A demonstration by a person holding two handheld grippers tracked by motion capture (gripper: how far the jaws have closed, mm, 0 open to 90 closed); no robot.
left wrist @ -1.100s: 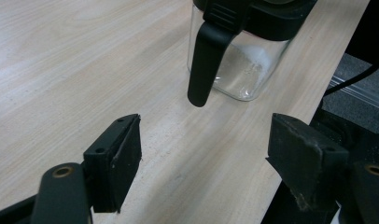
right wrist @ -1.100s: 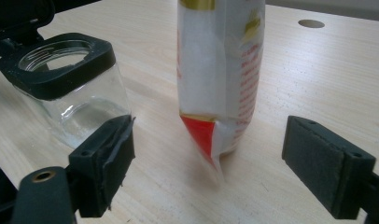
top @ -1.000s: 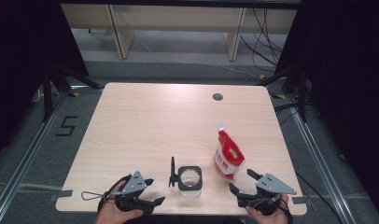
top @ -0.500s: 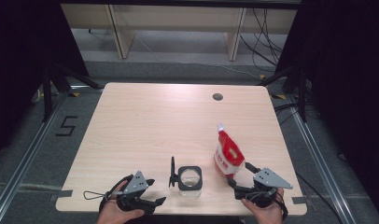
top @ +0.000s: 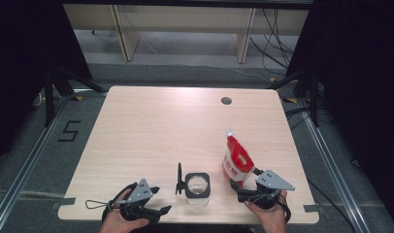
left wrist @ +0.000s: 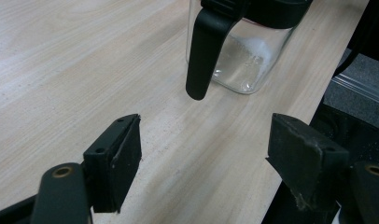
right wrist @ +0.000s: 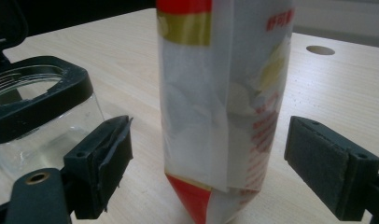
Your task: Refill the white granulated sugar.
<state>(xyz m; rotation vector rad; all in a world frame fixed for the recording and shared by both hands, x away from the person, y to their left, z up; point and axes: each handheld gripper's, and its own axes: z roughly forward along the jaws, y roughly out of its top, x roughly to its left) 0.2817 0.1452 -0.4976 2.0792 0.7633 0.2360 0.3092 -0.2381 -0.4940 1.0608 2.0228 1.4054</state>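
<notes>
Now right tongs (right wrist: 208, 154) agape around upright pouch (right wrist: 225, 93), left tongs (left wrist: 206, 154) wide, empty, near jar (left wrist: 243, 51)

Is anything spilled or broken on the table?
Nothing looks spilled or broken. The red and white pouch stands upright, though leaning a little, and the glass jar sits upright with its black lid flipped open. Both the left gripper and the right gripper are open.

Red-white pouch (right wrist: 225, 93) upright between open jaws, perhaps untouched, glass jar (right wrist: 38, 107) beside
</notes>
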